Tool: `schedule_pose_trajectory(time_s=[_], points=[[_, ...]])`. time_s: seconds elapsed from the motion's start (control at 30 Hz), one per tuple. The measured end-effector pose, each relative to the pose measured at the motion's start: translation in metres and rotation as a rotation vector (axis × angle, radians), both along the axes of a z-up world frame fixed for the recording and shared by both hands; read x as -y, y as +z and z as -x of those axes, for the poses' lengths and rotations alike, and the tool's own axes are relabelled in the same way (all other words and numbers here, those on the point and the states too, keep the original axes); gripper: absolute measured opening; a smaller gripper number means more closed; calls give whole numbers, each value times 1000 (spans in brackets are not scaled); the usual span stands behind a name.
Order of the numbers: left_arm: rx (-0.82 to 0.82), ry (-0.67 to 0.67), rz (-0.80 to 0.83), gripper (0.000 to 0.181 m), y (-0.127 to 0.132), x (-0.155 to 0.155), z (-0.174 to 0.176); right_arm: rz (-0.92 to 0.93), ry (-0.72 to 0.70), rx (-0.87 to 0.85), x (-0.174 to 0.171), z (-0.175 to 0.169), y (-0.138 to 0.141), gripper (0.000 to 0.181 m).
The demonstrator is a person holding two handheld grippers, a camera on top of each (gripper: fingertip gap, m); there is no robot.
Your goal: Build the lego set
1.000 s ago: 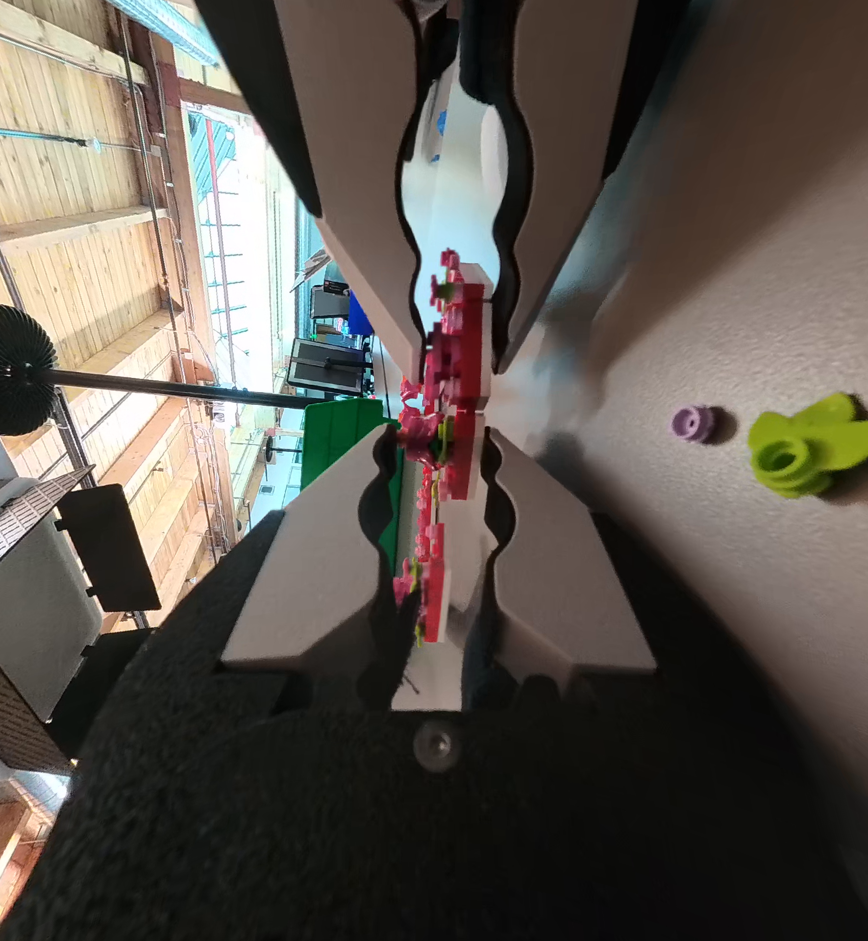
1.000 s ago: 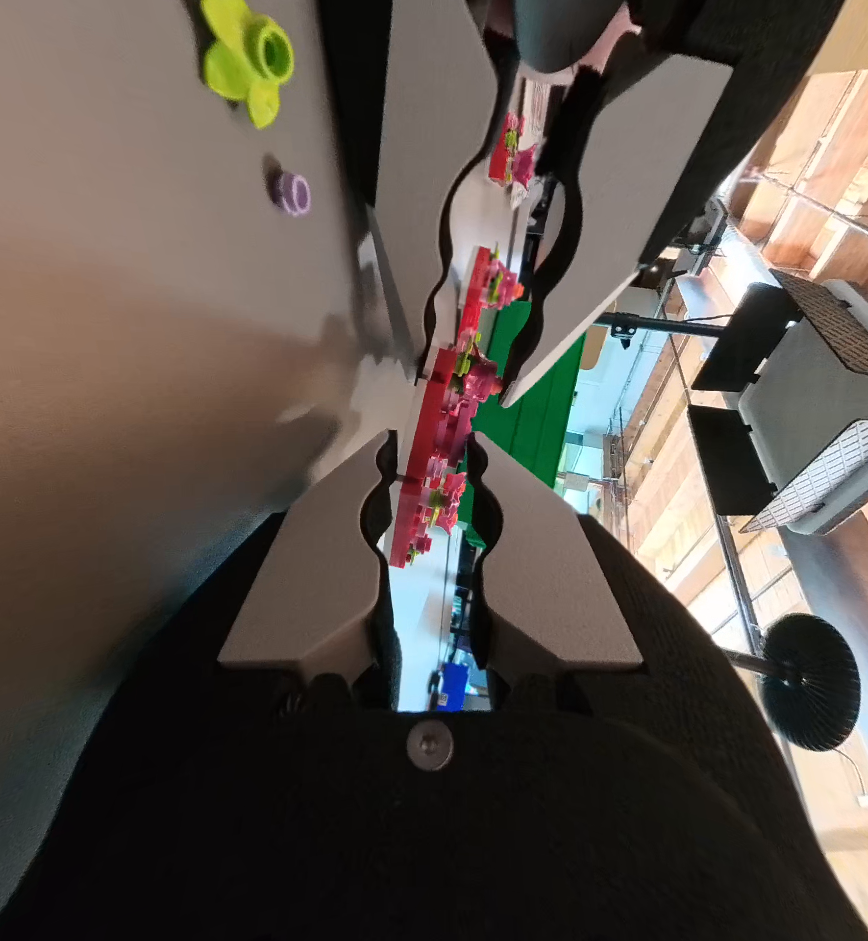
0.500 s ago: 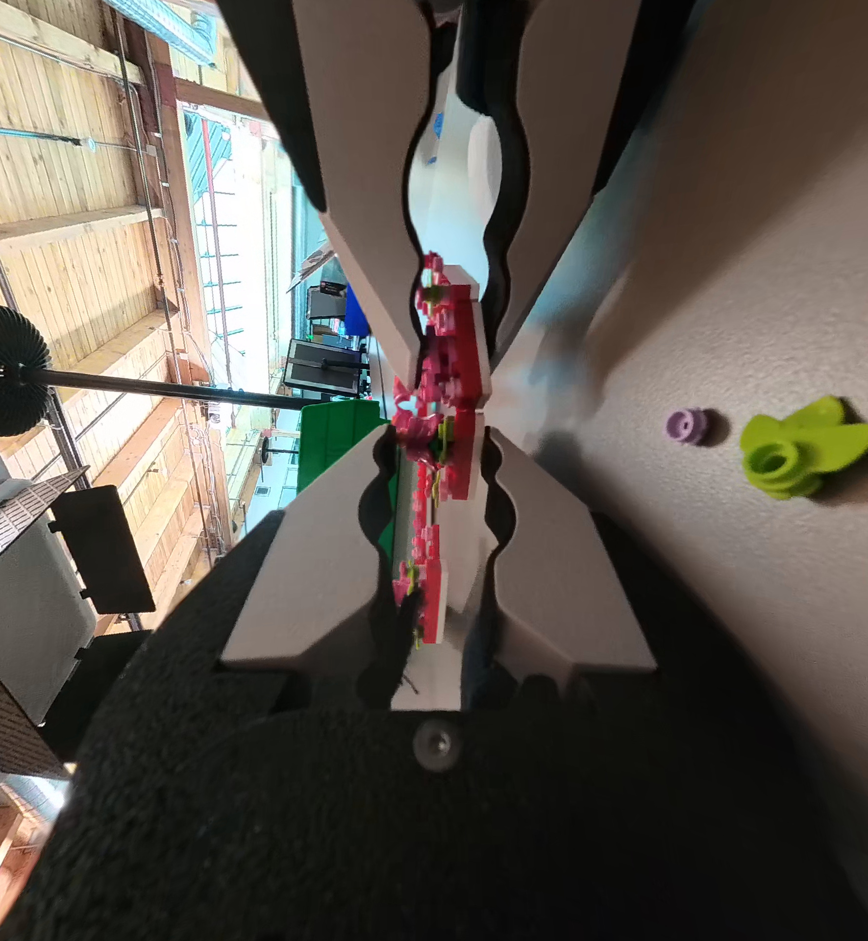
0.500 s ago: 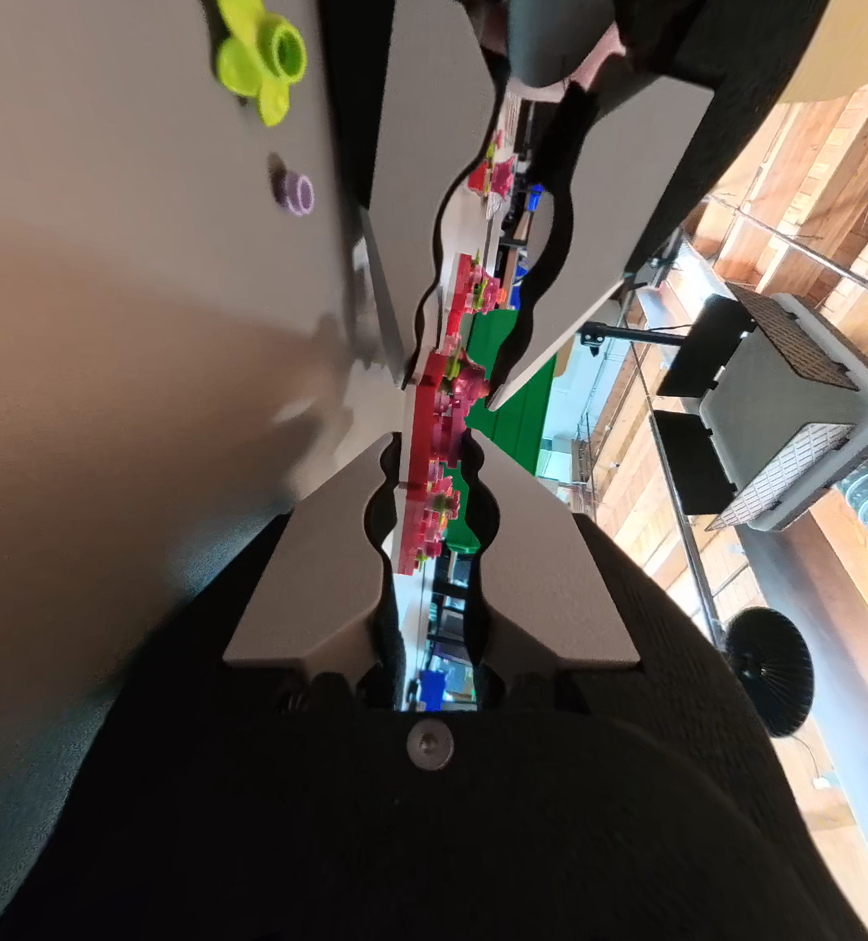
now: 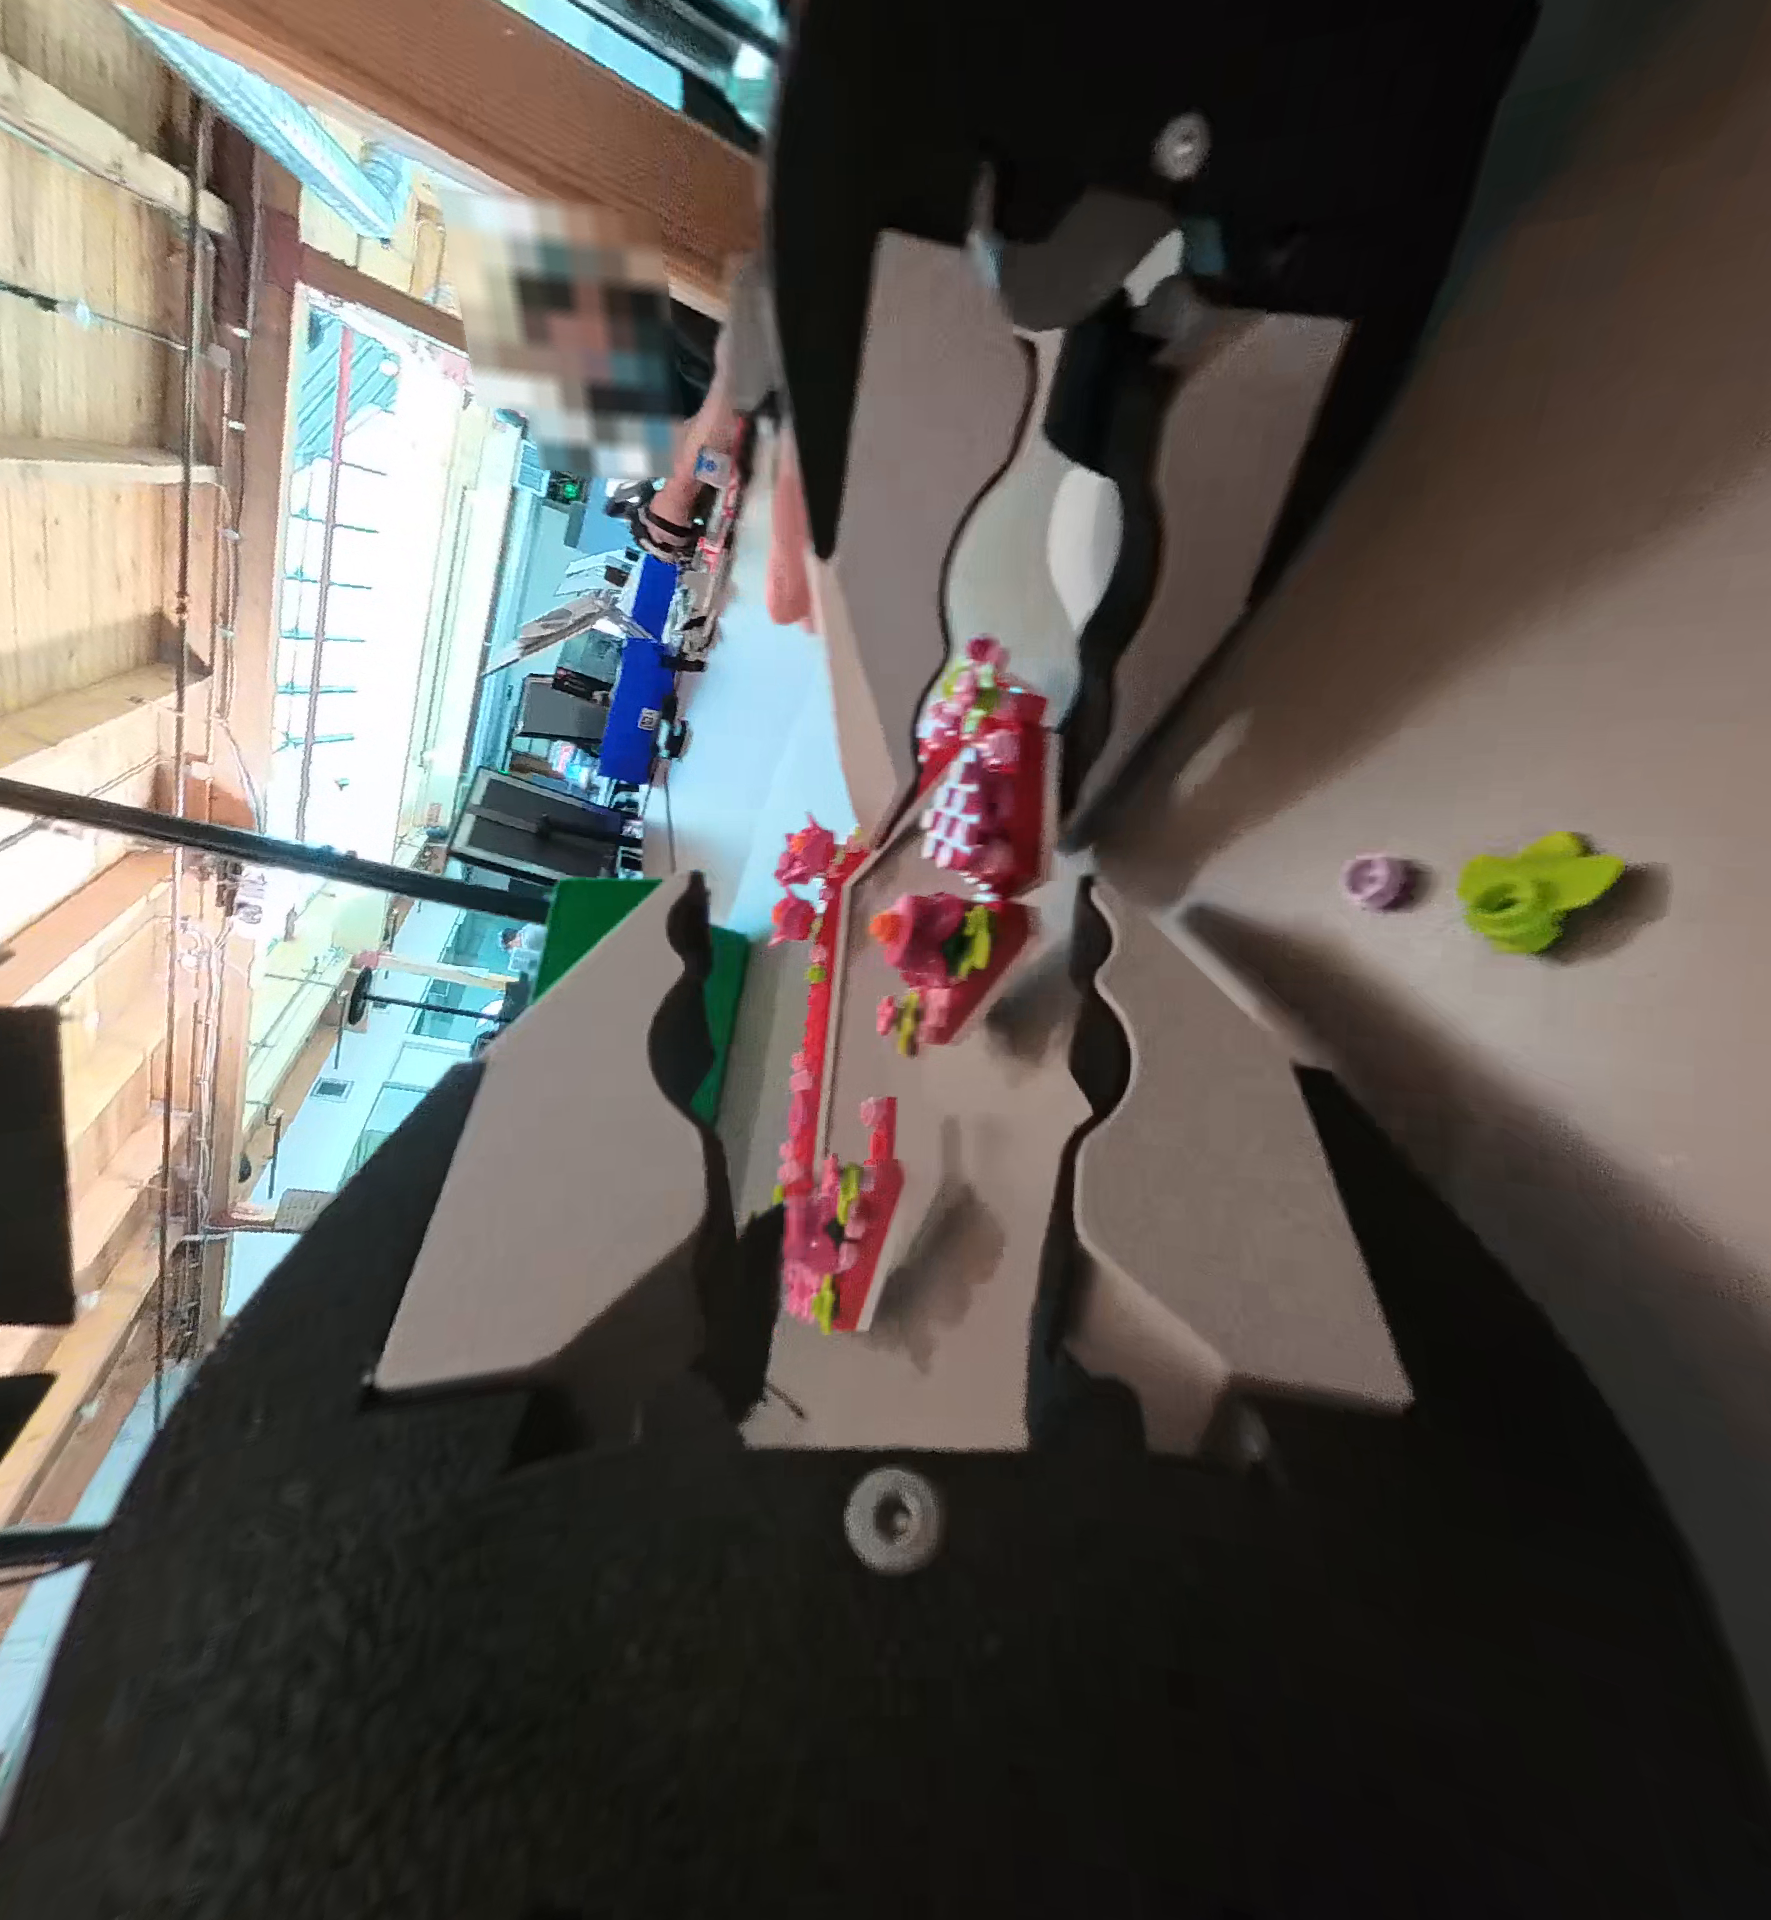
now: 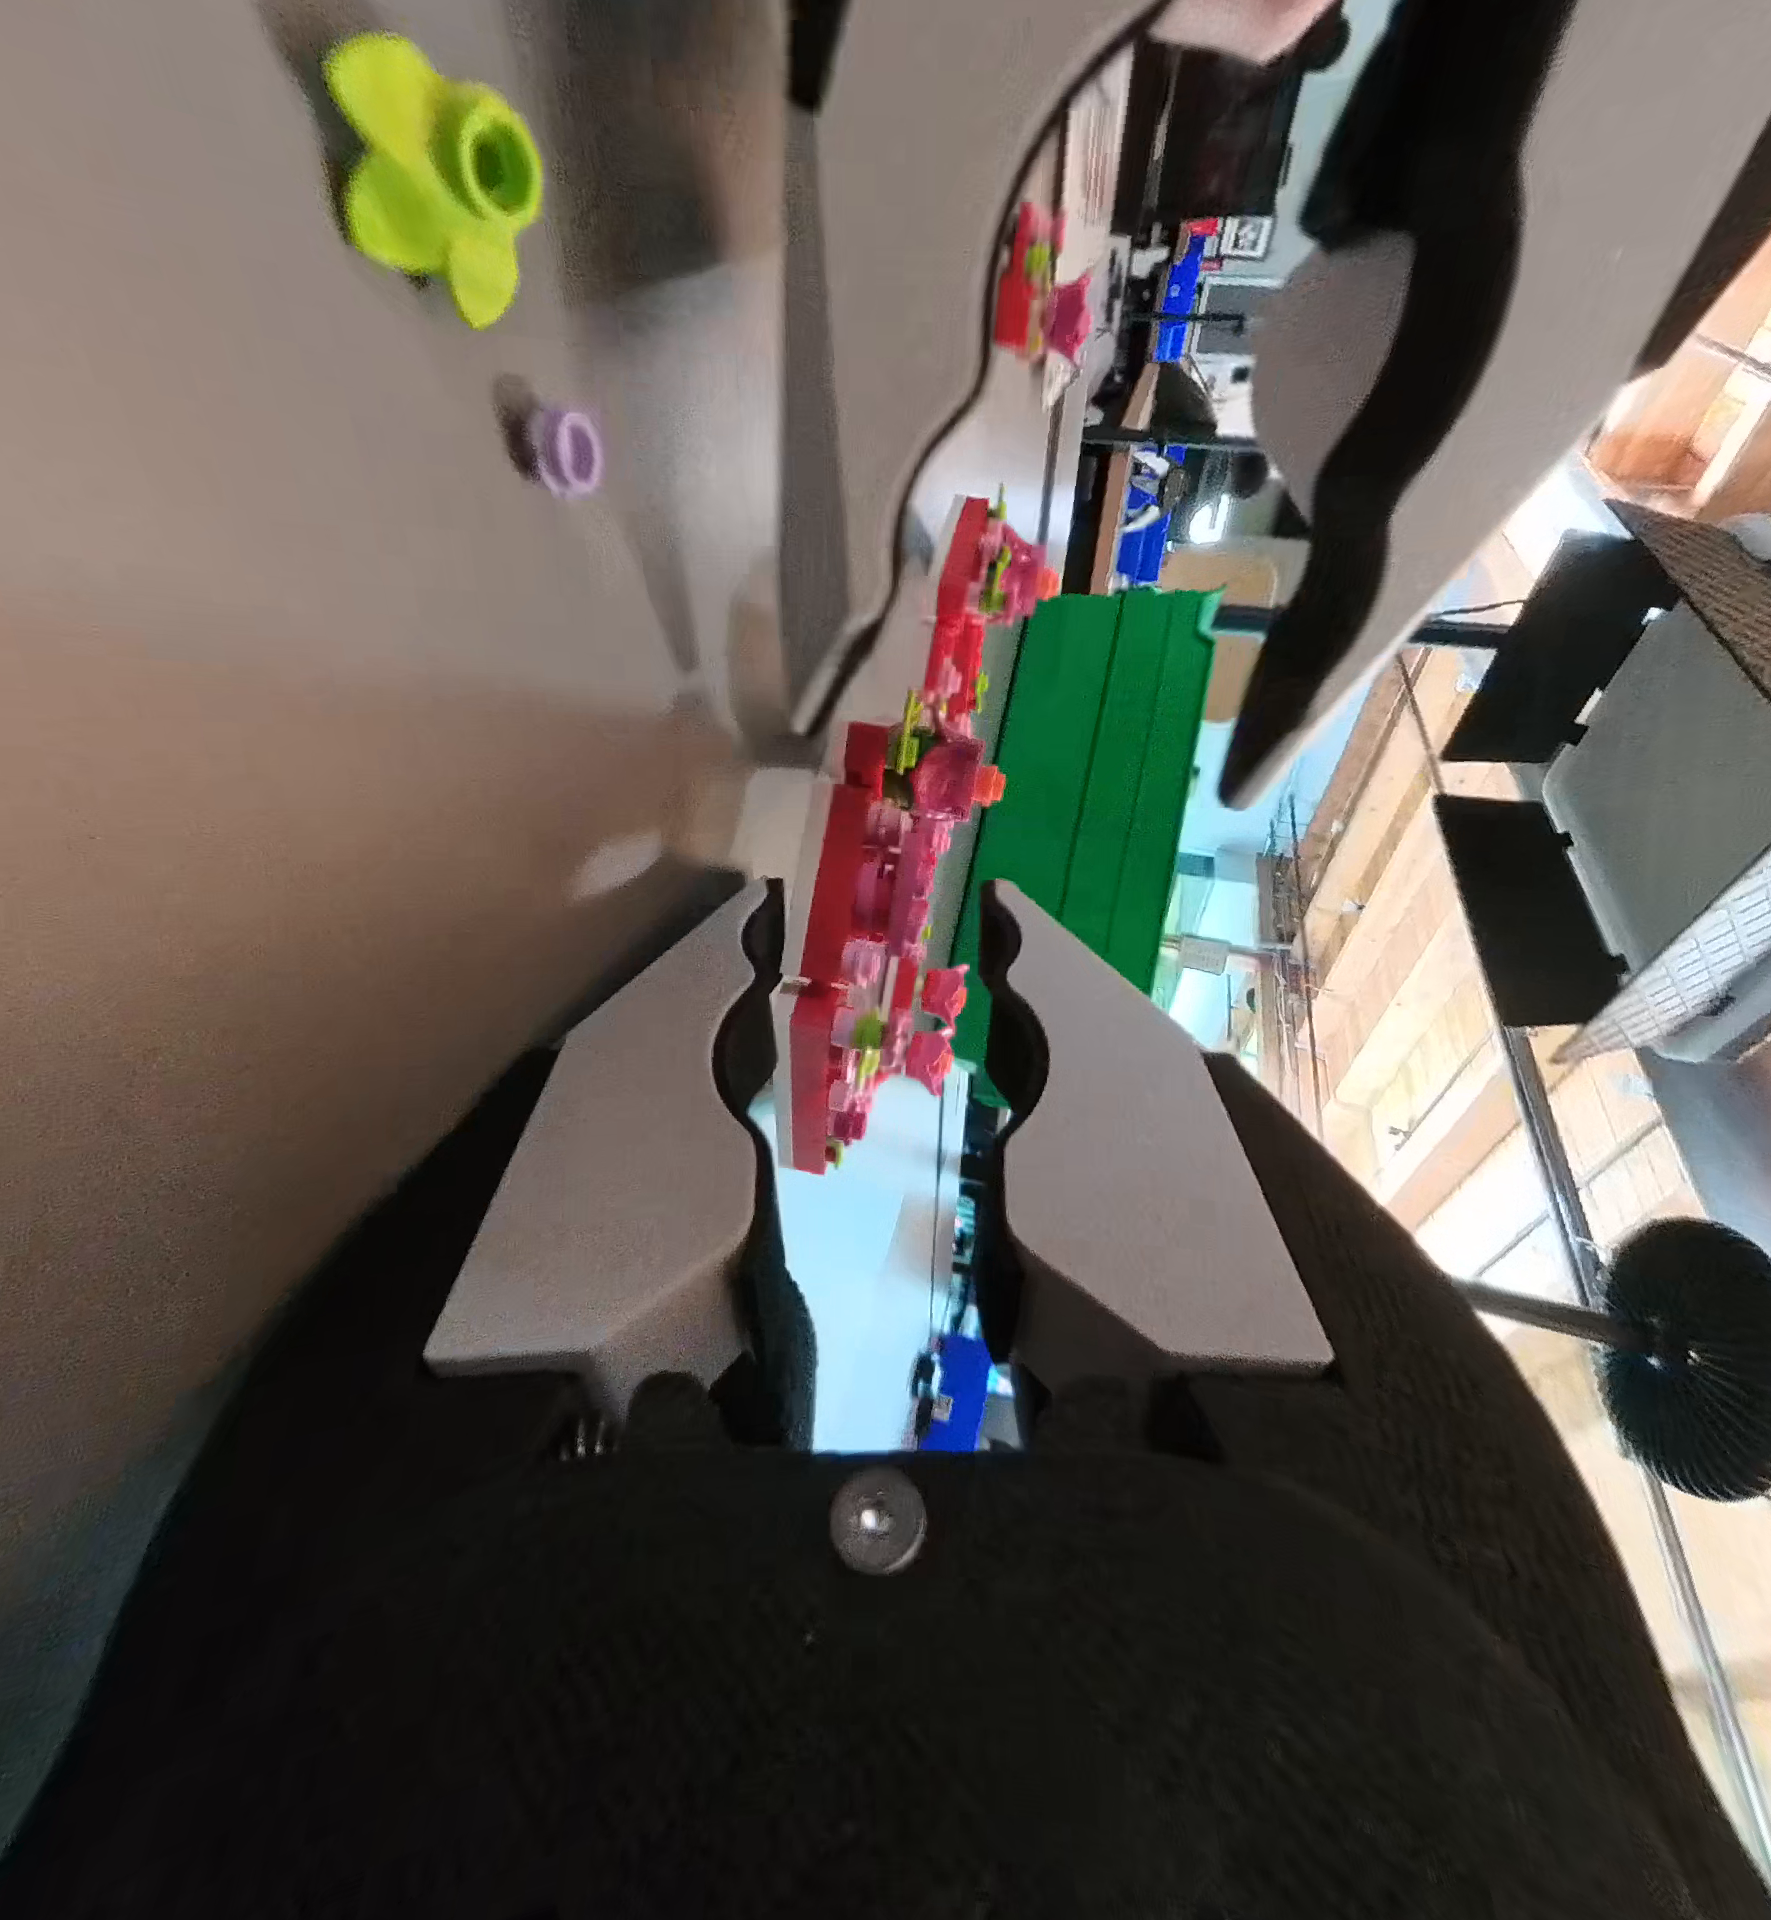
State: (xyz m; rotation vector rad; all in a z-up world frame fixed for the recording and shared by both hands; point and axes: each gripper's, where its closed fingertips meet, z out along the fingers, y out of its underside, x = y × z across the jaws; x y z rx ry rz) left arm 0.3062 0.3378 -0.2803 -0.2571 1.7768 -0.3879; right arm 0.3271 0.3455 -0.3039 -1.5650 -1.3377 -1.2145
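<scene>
The red Lego build (image 5: 948, 935) with pink flowers and lime bits lies along the grey table (image 5: 1587, 1247). My left gripper (image 5: 889, 883) is wide open around its near end, with neither finger touching. My right gripper (image 6: 883, 888) faces it from the other end. Its jaws are slightly apart around the build (image 6: 850, 914), whose red base lies against the left finger. Each gripper shows in the other's view, the right one (image 5: 985, 826) and the left one (image 6: 1021, 758). A loose lime leaf piece (image 5: 1530, 894) and a lilac round stud (image 5: 1380, 881) lie on the table beside the build.
The leaf piece (image 6: 445, 177) and the stud (image 6: 569, 449) also show in the right wrist view. A green ridged block (image 6: 1089, 779) stands behind the build. A person's arm (image 5: 787, 561) is behind the right gripper. A black stand (image 6: 1702, 1361) and a grey box (image 6: 1691, 831) are farther off. Only a small space, under 4 cm, lies between the two pairs of fingers. It is some 5 cm from my left tips to the lilac round stud (image 5: 1380, 881). My left gripper's tips are some 7 cm from the loose lime leaf piece (image 5: 1530, 894).
Both grippers were shut on the build's two ends. The left has opened wide and the right has loosened. The build now rests on the table. The views are blurred by motion.
</scene>
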Motion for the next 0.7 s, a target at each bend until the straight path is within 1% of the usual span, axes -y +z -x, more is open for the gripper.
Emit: schedule_pose_trajectory(time_s=[0.1,0.17,0.27,0.37,0.5,0.6,0.7], points=[[45,23,57,67,17,-12,3,39,38,-41,1,10,3,47],[72,45,101,67,28,-21,5,80,59,-109,6,18,5,53],[105,75,222,66,44,-31,9,135,70,-216,15,23,6,59],[93,122,337,65,51,-40,7,186,68,-362,20,28,4,58],[83,212,352,64,64,-47,10,253,67,-544,20,38,2,62],[84,275,365,64,79,-48,16,350,49,-704,20,46,-1,68],[113,348,381,63,96,-48,29,425,47,-802,24,49,-4,72]])
